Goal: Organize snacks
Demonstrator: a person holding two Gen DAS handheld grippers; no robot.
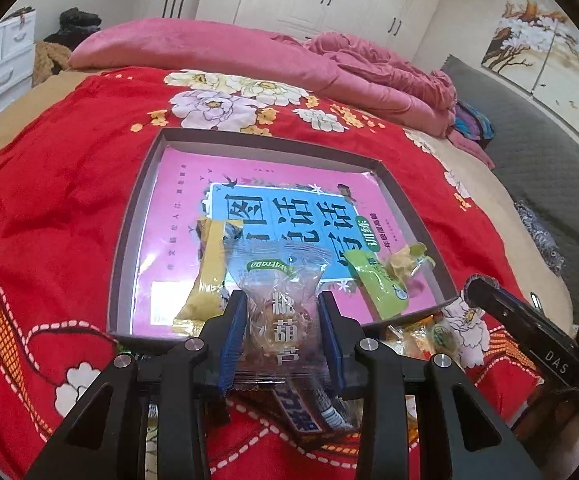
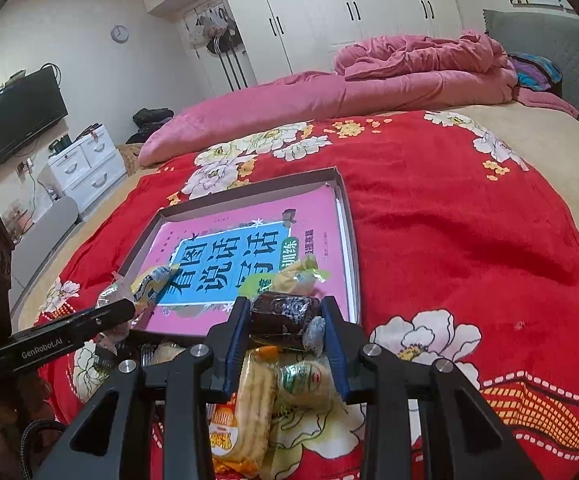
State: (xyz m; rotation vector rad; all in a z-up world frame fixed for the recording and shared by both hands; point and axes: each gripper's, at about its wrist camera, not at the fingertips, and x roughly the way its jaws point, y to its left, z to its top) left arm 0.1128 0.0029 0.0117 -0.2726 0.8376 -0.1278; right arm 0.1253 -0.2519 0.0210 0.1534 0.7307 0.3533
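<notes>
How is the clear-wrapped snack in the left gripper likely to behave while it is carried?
The clear-wrapped snack probably weighs little. Its crinkly film looks floppy and maybe slippery, so it may sag or slide between the left gripper fingers. Its round contents seem firmer.

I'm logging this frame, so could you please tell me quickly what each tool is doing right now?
Left tool: closed on a clear-wrapped snack.
Right tool: closed on a dark brown snack.
</notes>
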